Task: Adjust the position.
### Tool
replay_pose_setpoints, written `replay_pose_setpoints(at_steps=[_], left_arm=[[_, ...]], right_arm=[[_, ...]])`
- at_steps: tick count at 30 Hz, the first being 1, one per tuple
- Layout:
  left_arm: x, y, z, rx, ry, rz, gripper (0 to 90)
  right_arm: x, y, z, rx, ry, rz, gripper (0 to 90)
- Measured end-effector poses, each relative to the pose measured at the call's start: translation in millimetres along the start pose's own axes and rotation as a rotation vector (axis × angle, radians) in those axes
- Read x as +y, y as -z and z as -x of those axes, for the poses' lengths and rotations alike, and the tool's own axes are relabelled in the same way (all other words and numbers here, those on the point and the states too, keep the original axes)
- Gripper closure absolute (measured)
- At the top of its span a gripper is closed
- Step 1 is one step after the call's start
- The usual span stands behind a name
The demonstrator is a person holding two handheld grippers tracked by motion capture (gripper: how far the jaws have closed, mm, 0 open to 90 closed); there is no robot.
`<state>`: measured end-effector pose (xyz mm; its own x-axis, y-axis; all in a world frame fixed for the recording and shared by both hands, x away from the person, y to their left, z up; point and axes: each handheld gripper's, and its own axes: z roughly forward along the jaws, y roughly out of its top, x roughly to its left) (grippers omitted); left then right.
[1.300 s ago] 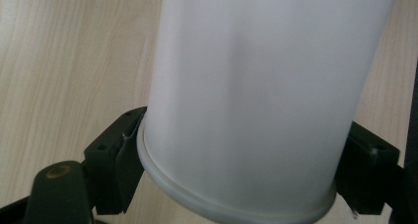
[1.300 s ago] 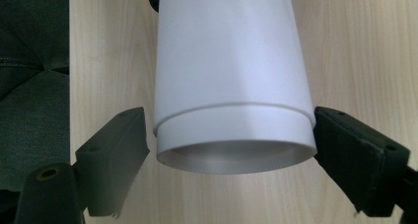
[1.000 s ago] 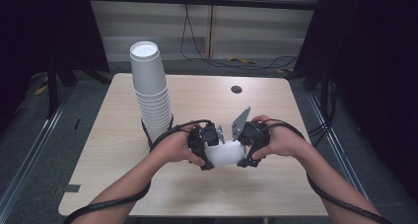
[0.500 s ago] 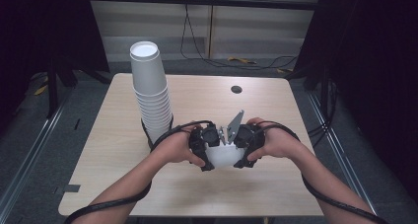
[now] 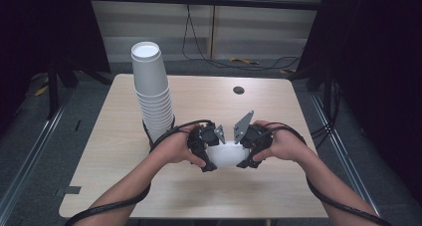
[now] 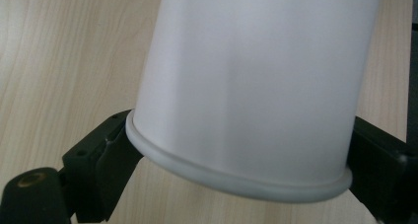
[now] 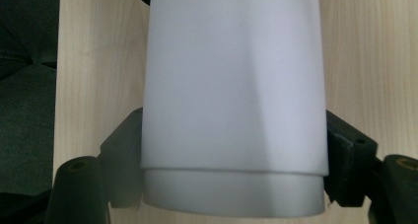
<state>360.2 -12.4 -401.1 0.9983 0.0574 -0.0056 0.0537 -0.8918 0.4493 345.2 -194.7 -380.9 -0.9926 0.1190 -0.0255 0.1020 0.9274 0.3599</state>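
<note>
Near the middle of the table [image 5: 119,136], toward its near edge, the left gripper [image 5: 203,149] and right gripper [image 5: 251,146] face each other, each clamped on an end of a white paper cup [image 5: 225,155] lying sideways between them. The left jaws pinch its rolled rim; the right jaws grip an end where a second cup seems nested. A tall cup stack [image 5: 152,94] stands close left. Bare tabletop lies right and far. Hands hide much of the cup. No writing is legible.
</note>
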Motion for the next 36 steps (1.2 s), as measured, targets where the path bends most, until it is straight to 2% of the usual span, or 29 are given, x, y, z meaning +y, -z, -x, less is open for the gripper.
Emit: replay_pose_setpoints(at_steps=[2, 4, 5, 6, 7, 8, 10, 13, 14, 15, 16, 17, 21, 24, 27, 29, 31, 33, 35, 36], left_arm=[[-1.7, 0.2, -1.2, 0.001, -0.010, 0.017, 9.6], [-4.0, 1.3, -2.1, -0.015, 0.018, 0.043, 11.0], [-4.6, 1.8, -1.8, -0.003, 0.020, 0.062, 18.2], [-4.7, 2.5, -2.1, -0.005, 0.026, 0.063, 16.8], [-4.9, 3.4, -2.5, -0.014, 0.020, 0.064, 17.6], [-4.9, 4.1, -2.8, -0.004, 0.021, 0.066, 18.7], [-5.2, 4.2, -2.0, -0.021, 0.036, 0.076, 19.0], [-6.4, 4.7, -1.4, -0.008, 0.055, 0.089, 17.0], [-6.9, 6.2, -2.5, -0.002, 0.041, 0.084, 15.7], [-7.8, 7.0, -2.3, -0.004, 0.044, 0.100, 15.8], [-7.8, 7.0, -2.3, -0.004, 0.044, 0.100, 15.4], [-9.2, 7.9, -1.6, -0.006, 0.058, 0.122, 15.3], [-11.9, 8.7, -3.0, -0.015, 0.060, 0.142, 15.3], [-14.7, 7.4, -4.7, -0.018, 0.077, 0.161, 15.1], [-17.8, 5.7, -5.0, -0.021, 0.086, 0.199, 15.1], [-19.3, 5.1, -5.0, -0.023, 0.092, 0.218, 14.9], [-21.2, 4.9, -5.6, -0.013, 0.096, 0.244, 14.4], [-23.2, 5.3, -6.8, -0.028, 0.108, 0.261, 14.5], [-24.9, 5.7, -7.8, -0.026, 0.099, 0.270, 14.6], [-25.5, 5.8, -7.9, -0.025, 0.108, 0.278, 14.5]], right_arm=[[-1.9, 0.5, 0.3, 0.003, -0.009, 0.005, 25.7], [-4.6, 1.1, 0.5, 0.004, -0.022, 0.018, 25.4], [-6.2, 1.4, 1.5, -0.005, -0.029, 0.018, 25.4], [-8.0, 1.9, 2.4, -0.008, -0.040, 0.027, 25.4], [-9.9, 2.5, 3.3, 0.008, -0.047, 0.037, 25.4], [-11.4, 3.0, 3.7, 0.008, -0.049, 0.043, 25.4], [-13.5, 3.5, 4.4, 0.011, -0.056, 0.045, 25.3], [-16.0, 4.4, 4.6, 0.009, -0.068, 0.050, 25.3], [-17.2, 4.7, 5.1, 0.003, -0.075, 0.056, 25.3], [-19.0, 5.3, 5.7, 0.004, -0.081, 0.059, 25.2], [-21.7, 6.1, 6.6, 0.002, -0.091, 0.070, 25.2], [-24.0, 6.9, 7.7, -0.001, -0.100, 0.084, 25.2], [-29.9, 8.1, 9.4, 0.008, -0.112, 0.124, 25.2], [-31.8, 8.2, 8.3, 0.012, -0.112, 0.128, 25.2], [-33.0, 8.8, 8.5, 0.013, -0.115, 0.141, 25.1], [-34.5, 9.4, 9.0, 0.019, -0.122, 0.173, 25.1], [-35.3, 9.5, 9.0, 0.020, -0.125, 0.187, 25.1], [-35.8, 9.7, 8.8, 0.027, -0.130, 0.200, 25.1], [-36.2, 9.5, 8.7, 0.030, -0.128, 0.206, 25.1], [-36.4, 9.4, 8.5, 0.031, -0.129, 0.210, 25.1]])
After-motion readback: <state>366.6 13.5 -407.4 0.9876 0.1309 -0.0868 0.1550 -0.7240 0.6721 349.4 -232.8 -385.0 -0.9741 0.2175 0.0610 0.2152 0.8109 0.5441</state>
